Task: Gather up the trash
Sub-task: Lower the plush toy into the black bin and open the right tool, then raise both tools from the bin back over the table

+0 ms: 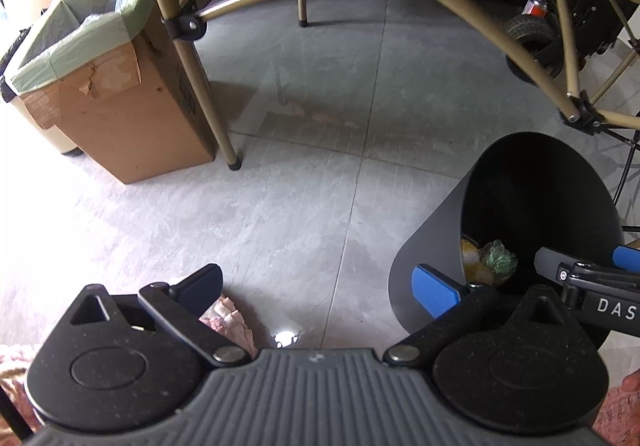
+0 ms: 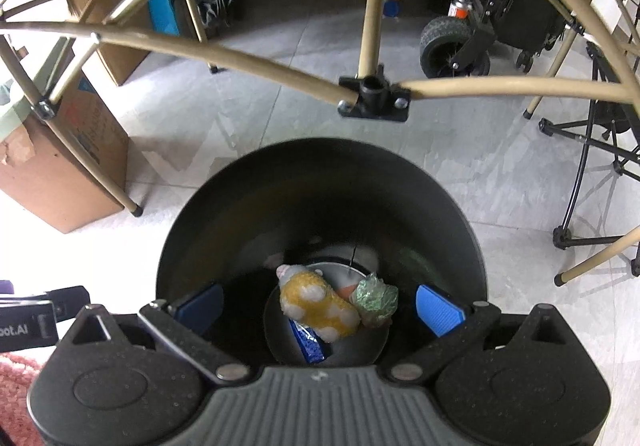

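A lined cardboard box (image 1: 116, 102) stands left, tan table legs (image 1: 200, 86) beside it. The left claw (image 1: 320, 290) hangs spread over bare floor (image 1: 320, 186). Rightward, the right claw (image 2: 320, 308) gapes empty above the black bin (image 2: 320, 182), where a yellow plush (image 2: 316, 304) and green wrapper (image 2: 376, 298) lie.

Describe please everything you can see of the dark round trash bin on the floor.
The trash bin is a dark, matte container with a round open mouth and smooth walls that narrow toward the bottom, seemingly plastic. It stands upright on the grey tiled floor, beside tan chair legs. No lid shows. At its bottom lie a yellow-and-white plush toy, a crumpled green wrapper and a blue packet. The right gripper hangs over its mouth, jaws wide open and empty.
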`<state>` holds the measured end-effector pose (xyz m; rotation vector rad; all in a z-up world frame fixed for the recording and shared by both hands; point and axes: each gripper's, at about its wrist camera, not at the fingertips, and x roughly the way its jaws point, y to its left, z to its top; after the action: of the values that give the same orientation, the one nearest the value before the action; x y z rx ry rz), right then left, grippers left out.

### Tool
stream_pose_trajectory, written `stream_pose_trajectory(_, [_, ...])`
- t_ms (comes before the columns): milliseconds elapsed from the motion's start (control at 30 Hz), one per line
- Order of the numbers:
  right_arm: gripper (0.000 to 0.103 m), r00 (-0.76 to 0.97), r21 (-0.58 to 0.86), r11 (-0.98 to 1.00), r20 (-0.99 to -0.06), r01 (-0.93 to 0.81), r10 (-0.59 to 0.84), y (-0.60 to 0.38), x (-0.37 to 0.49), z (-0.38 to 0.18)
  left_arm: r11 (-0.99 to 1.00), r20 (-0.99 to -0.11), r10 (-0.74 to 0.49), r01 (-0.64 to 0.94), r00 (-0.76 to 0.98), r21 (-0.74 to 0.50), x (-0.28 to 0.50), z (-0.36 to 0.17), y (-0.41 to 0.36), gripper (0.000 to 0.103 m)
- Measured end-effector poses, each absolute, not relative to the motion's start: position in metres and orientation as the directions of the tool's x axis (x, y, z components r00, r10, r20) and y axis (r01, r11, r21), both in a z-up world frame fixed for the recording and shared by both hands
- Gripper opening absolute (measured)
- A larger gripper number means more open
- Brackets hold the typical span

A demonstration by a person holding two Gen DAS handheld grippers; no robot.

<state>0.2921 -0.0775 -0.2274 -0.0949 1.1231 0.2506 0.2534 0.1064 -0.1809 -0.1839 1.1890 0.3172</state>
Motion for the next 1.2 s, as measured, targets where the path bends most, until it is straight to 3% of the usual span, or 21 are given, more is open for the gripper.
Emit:
stream_pose_trajectory(567, [0.103, 0.550, 0.106, 0.964, -0.804, -0.243, 0.226, -0.117, 0.248, -0.159, 0.936, -0.827, 0.169, -0.351, 0.536, -0.036, 0.221, -0.118, 0.091, 0.103])
stream_pose_trajectory(1200, [0.103, 0.857, 0.212, 0.967, -0.462, -0.145, 0.229, -0.203, 0.222, -0.044, 0.973, -0.582, 0.096, -0.199, 0.807, -0.116, 0.209, -0.020, 0.035, 0.103])
